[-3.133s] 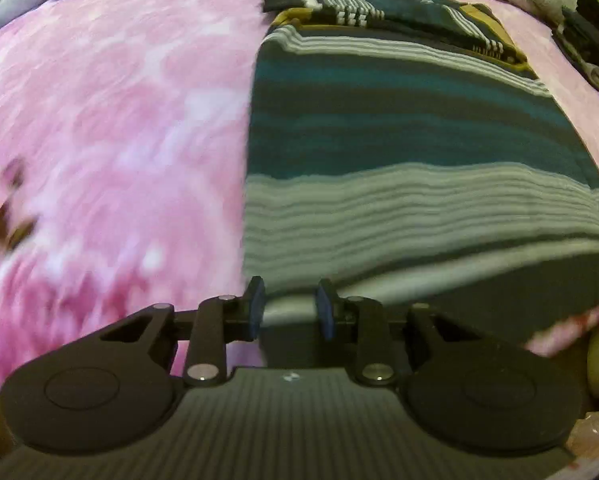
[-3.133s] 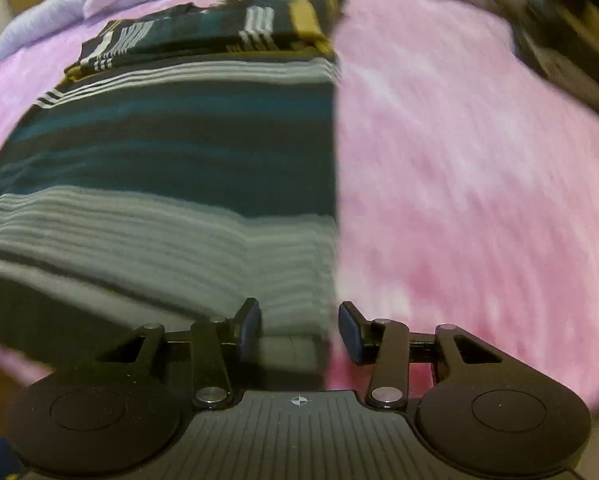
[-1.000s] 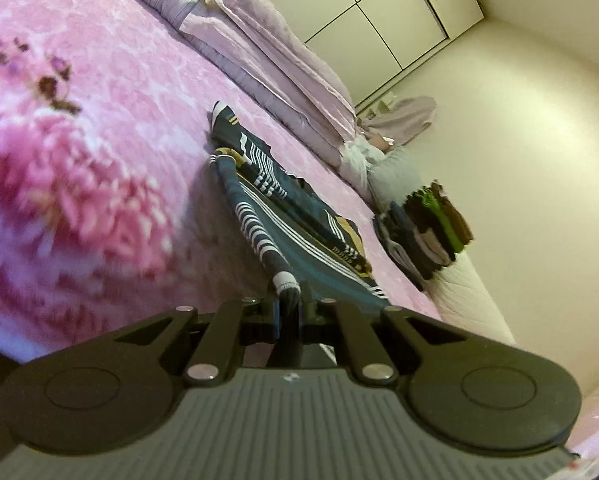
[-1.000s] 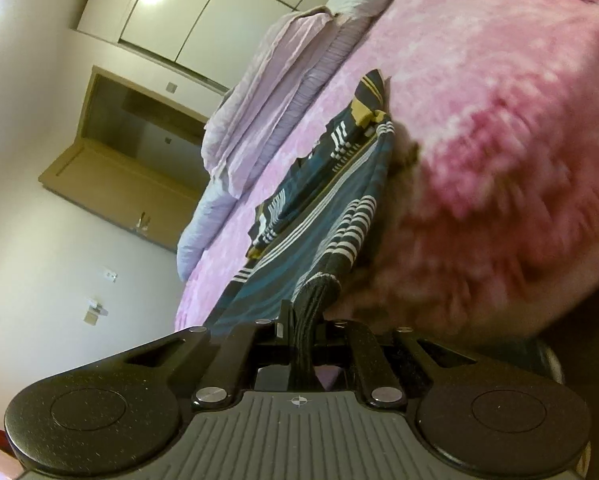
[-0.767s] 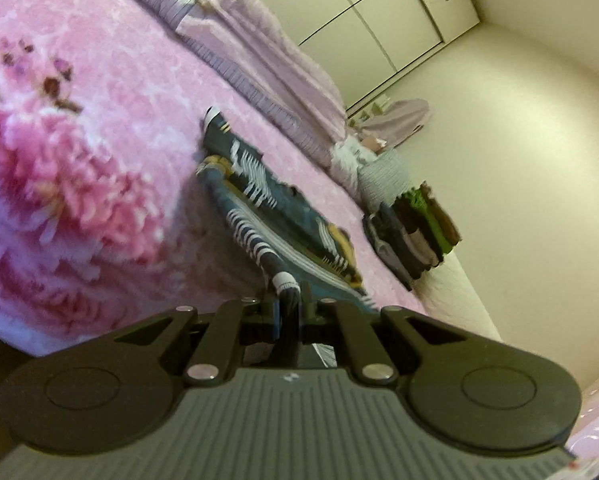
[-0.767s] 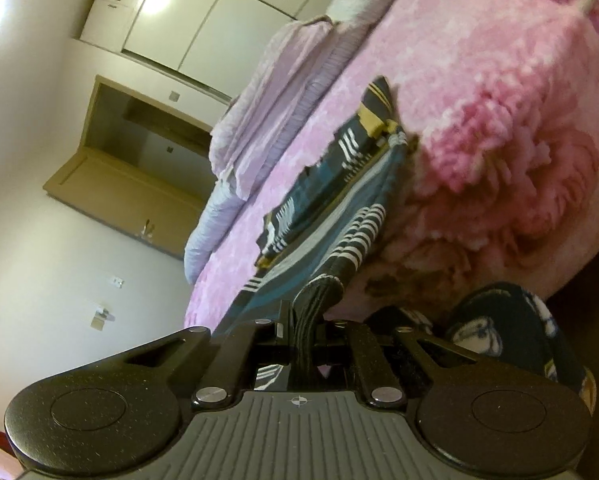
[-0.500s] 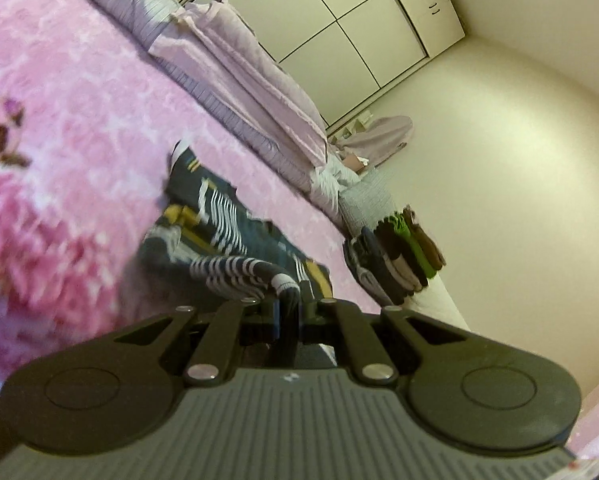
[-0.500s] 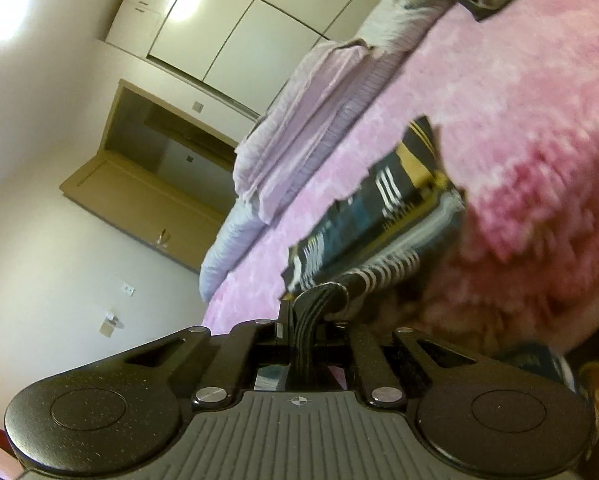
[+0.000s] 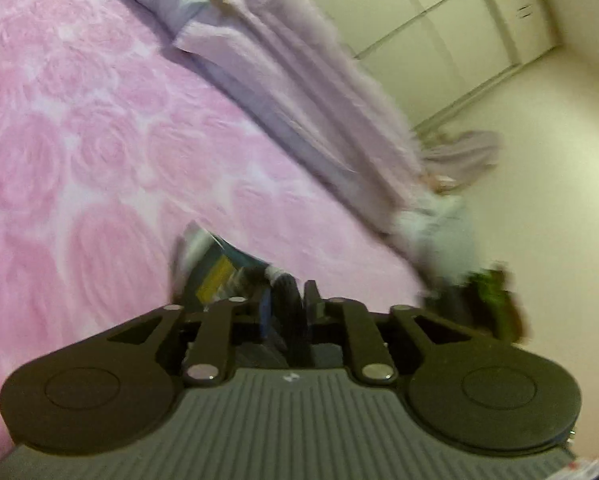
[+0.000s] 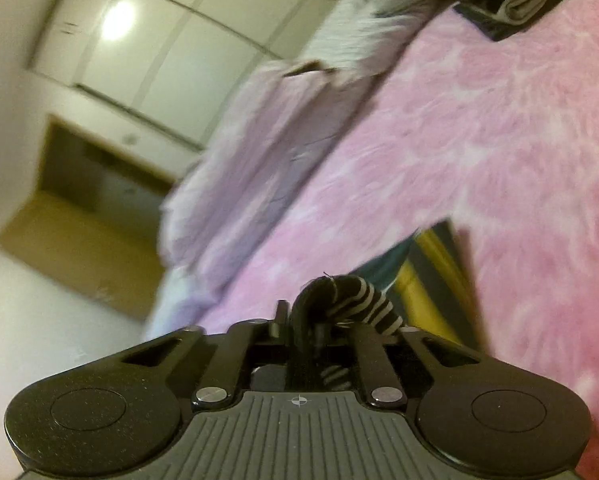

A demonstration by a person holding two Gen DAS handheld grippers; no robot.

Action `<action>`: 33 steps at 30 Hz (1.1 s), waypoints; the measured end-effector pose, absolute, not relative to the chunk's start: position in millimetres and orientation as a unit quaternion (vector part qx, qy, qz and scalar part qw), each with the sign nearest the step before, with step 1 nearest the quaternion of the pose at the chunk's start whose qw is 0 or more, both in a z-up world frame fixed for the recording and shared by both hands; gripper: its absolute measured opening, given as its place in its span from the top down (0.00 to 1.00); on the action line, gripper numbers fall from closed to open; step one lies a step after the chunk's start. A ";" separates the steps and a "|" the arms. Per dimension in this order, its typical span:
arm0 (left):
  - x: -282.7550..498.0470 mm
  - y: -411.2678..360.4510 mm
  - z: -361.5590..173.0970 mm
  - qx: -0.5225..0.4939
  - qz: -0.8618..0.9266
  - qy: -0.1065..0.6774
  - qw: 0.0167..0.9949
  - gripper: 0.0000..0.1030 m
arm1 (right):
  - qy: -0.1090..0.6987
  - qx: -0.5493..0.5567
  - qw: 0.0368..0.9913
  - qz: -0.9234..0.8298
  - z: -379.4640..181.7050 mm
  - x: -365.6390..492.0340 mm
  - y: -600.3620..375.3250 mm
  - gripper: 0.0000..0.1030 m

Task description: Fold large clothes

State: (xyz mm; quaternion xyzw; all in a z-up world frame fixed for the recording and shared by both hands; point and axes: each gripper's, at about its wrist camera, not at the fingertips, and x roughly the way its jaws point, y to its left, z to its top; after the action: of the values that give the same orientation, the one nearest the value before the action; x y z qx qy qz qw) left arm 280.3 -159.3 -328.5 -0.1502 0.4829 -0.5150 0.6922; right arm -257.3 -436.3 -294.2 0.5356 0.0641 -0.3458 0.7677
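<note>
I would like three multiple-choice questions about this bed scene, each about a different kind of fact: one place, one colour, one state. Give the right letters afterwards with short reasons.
1. Where does the striped garment lie?
A. on the pink bedspread
B. on the floor
C. inside the wardrobe

2. Which colour is the patch on the garment nearest the left gripper?
A. red
B. yellow
C. white

3. What is between the fingers of the right gripper?
A. nothing
B. a pillow corner
C. a fold of black and grey striped cloth

Answers: 1 A, the pink bedspread surrounds it. 2 B, a yellow block shows just left of the fingers. 3 C, the striped fold stands up between the fingers while the jaws are opening.
</note>
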 end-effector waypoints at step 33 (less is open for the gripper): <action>280.7 -264.1 -402.4 0.127 -0.559 0.337 0.747 0.98 | 0.294 0.220 0.844 -0.391 -409.8 -150.2 -502.3 0.99</action>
State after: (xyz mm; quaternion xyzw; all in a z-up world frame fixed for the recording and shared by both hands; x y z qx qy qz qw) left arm 280.7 -264.1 -402.4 0.1274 0.3372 -0.5589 0.7468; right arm -150.2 -502.3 -409.8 0.2196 0.2940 -0.3911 0.8440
